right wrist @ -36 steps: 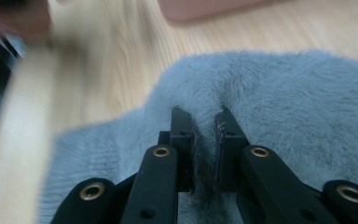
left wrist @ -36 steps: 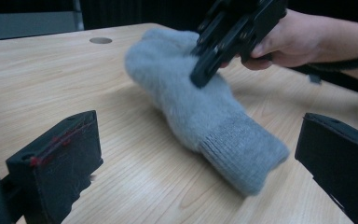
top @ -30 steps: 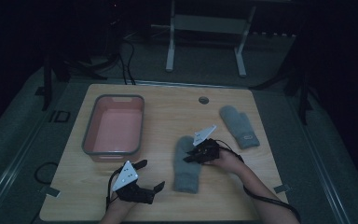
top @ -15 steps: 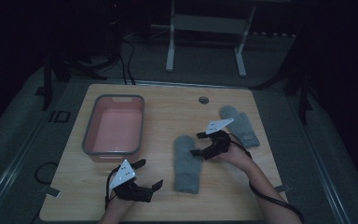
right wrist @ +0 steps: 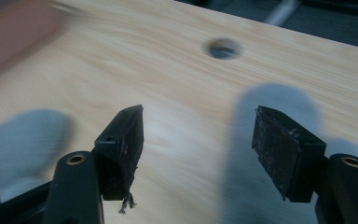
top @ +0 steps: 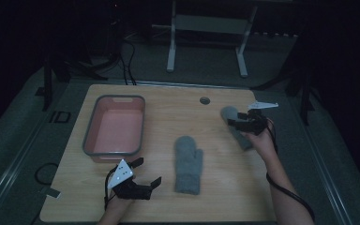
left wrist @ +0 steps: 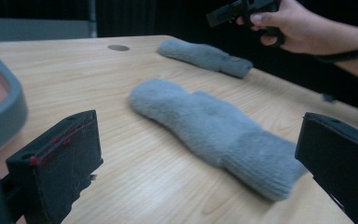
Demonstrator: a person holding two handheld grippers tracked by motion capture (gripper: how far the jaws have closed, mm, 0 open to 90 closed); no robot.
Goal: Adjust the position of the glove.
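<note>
The right gripper (top: pixel 240 123) has its two black jaws apart with nothing between them; they have just been closing a little after a wide opening. It hangs above the far grey knitted mitten (top: pixel 234 125), which lies flat near the right edge of the light wooden table (top: pixel 168 108). In the right gripper view this mitten is blurred, so I cannot tell whether a jaw touches it; it seems to be just above. A few threads hang from one pad (right wrist: pixel 126 140).

The left gripper (top: pixel 146 172) stands with its jaws wide apart and empty, low over the near edge of the table. Just beside it lies the near grey knitted mitten (top: pixel 188 164), flat, cuff toward the person. A pink plastic tub with grey rim (top: pixel 92 136) stands at the left, well apart from both mittens.
</note>
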